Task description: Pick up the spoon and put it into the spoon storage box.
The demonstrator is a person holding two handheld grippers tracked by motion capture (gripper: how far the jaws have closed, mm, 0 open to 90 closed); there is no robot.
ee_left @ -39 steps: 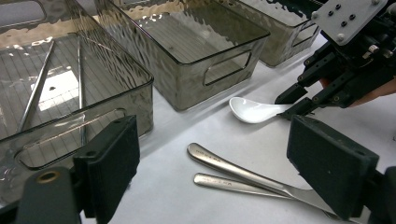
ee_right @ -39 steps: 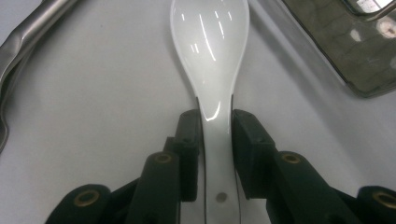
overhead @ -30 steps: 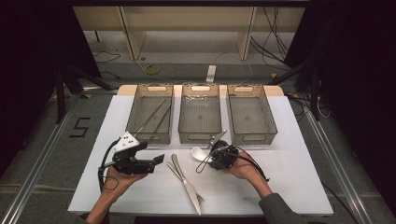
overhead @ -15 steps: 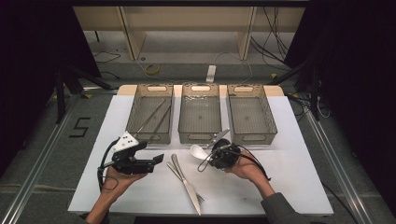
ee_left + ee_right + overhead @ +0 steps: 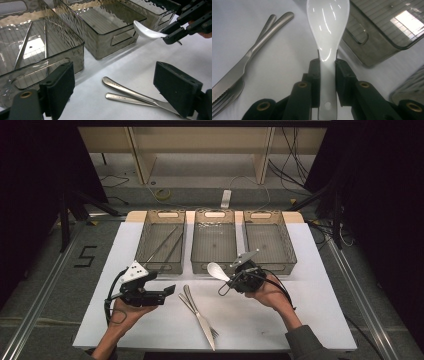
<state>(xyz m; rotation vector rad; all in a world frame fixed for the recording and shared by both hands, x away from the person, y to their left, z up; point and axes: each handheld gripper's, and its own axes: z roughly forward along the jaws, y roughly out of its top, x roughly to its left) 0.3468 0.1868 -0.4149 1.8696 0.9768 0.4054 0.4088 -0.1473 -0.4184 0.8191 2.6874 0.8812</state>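
A white spoon [image 5: 216,270] hangs just above the table in front of the middle bin [image 5: 200,265], bowl pointing left. My right gripper [image 5: 228,283] is shut on its handle; in the right gripper view both pads press the handle of the spoon [image 5: 328,22] between them [image 5: 327,72]. My left gripper [image 5: 168,291] rests in the hand at the left, open with nothing between its pads [image 5: 122,92]. The left gripper view takes in the spoon [image 5: 145,31] and the right gripper [image 5: 172,33] farther off.
A metal knife [image 5: 192,302] and fork [image 5: 202,320] lie together on the white table between the hands. Three smoky clear bins stand in a row behind: the left bin [image 5: 161,268] holds thin metal sticks [image 5: 162,245], and nothing lies in the right bin [image 5: 287,245].
My right gripper has lifted the spoon off the table and carried it slightly toward the middle bin. The left gripper has stayed put.
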